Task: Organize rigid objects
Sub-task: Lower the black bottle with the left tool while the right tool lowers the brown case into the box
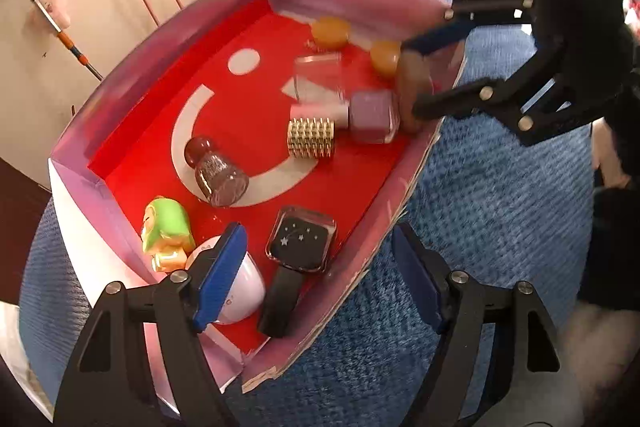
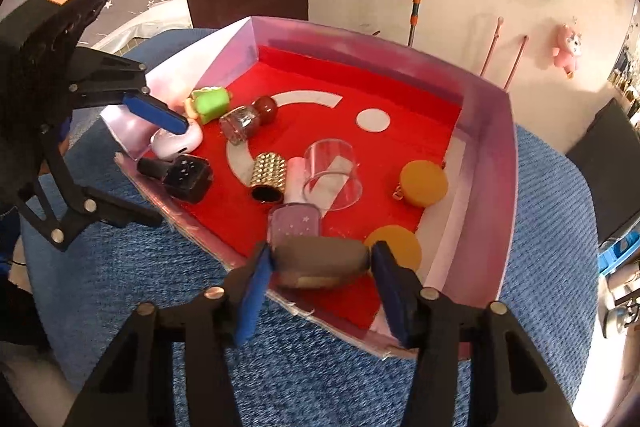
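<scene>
A pink-walled box (image 2: pixel 486 155) with a red floor holds several small items. My right gripper (image 2: pixel 320 267) is shut on a brown block (image 2: pixel 320 255) just over the box's near wall; the left wrist view shows that gripper (image 1: pixel 412 79) from the side. My left gripper (image 1: pixel 318 247) stands open astride the box wall. One finger is inside, over a white egg-shaped case (image 1: pixel 244 291), and the other is outside. A black square bottle with stars (image 1: pixel 302 239) lies between them, untouched. A pink polish bottle (image 2: pixel 296 223) lies right behind the brown block.
Also in the box are a green-haired figurine (image 2: pixel 210 103), a glitter bottle with a dark red cap (image 2: pixel 244 121), a gold studded cylinder (image 2: pixel 268 175), a clear cup (image 2: pixel 332 171) and two orange discs (image 2: pixel 424 183). The box rests on a blue cushion (image 2: pixel 160 287).
</scene>
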`<state>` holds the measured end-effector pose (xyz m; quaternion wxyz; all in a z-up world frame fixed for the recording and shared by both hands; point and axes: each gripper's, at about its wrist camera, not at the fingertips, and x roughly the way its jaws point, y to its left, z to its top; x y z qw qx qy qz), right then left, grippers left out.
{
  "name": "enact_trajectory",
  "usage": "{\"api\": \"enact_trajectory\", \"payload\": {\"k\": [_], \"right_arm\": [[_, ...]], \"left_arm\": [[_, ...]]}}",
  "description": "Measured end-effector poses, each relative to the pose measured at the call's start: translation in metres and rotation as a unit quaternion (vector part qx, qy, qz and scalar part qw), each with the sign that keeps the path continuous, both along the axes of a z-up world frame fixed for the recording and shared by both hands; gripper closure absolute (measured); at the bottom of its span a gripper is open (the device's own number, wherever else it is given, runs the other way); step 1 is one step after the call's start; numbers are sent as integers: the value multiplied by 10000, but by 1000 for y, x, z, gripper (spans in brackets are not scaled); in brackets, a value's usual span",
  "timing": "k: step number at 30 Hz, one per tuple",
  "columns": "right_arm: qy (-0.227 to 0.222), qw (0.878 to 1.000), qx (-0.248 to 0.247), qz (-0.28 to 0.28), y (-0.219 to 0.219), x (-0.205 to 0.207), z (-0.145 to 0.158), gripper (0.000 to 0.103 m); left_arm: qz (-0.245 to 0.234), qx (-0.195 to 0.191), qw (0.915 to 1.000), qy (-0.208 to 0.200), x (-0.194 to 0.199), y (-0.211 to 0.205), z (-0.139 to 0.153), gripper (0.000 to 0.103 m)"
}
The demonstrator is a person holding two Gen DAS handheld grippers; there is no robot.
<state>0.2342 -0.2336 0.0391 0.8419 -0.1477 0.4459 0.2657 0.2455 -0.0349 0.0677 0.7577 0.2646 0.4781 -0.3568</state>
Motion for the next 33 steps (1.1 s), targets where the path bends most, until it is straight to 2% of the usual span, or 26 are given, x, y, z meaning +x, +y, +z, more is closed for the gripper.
{"api": "enact_trajectory", "payload": {"k": [5,9,12,16,22,29,33], "right_arm": [[-46,10000,-77,13,5,-3,-1,49],[26,10000,-16,-25,4,-1,-2,49],[41,10000,-5,-32,4,-1,-3,49],[55,10000,13,-48,4,1,-2,49],[86,9999,73,-65,3,1,-2,49],[122,9999,79,-71,2,1,-2,49],[98,9999,-1,-66,5,1,-5,48]], "left_arm": [[45,47,9999,133,5,0,-9,35],[-12,-196,9997,155,2,3,3,35],[-28,-196,9998,50,-1,2,11,35],[44,-247,9995,192,6,2,10,34],[89,-360,9993,71,13,3,22,34],[116,-60,9997,211,19,-1,1,34],[163,-81,9994,286,23,-1,-6,37]]}}
